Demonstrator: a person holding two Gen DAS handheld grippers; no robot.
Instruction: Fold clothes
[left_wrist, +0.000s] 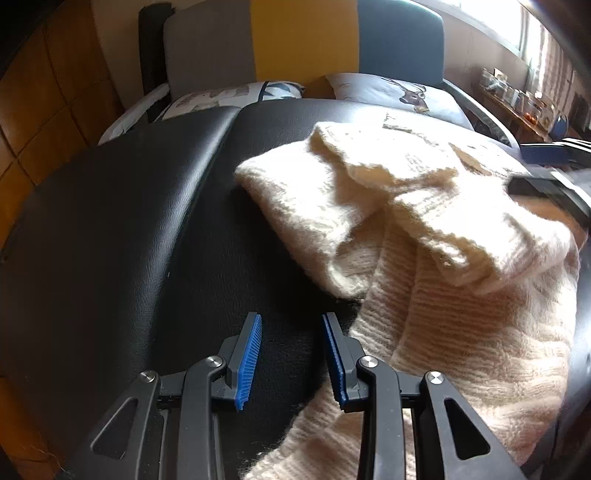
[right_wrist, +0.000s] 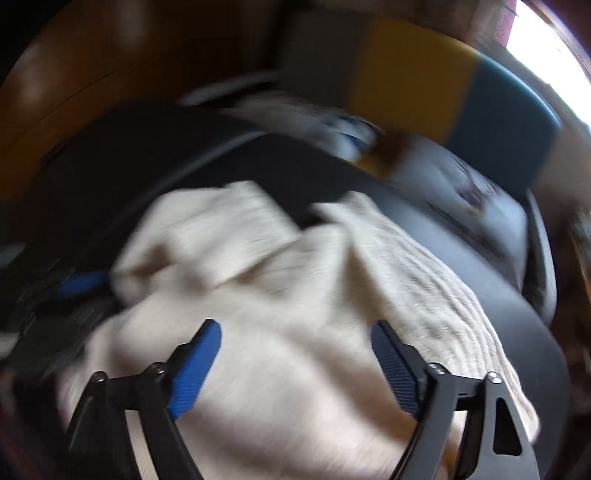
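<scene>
A cream knitted sweater (left_wrist: 436, 229) lies bunched on a black padded surface (left_wrist: 110, 221), with a folded part on top and a ribbed part trailing toward the camera. My left gripper (left_wrist: 291, 321) is open just left of the sweater's near edge, nothing between its blue pads. In the blurred right wrist view the sweater (right_wrist: 295, 288) fills the middle, and my right gripper (right_wrist: 295, 328) hangs wide open above it. The right gripper shows as a dark shape (left_wrist: 546, 188) at the right edge of the left wrist view. The left gripper's blue pads (right_wrist: 85, 282) show at the left edge of the right wrist view.
Two printed pillows (left_wrist: 236, 94) (left_wrist: 399, 94) lie beyond the black surface, against a grey, yellow and blue headboard (left_wrist: 303, 37). Wooden panelling (left_wrist: 44, 92) runs along the left. A shelf with jars (left_wrist: 517, 96) stands under a bright window at the right.
</scene>
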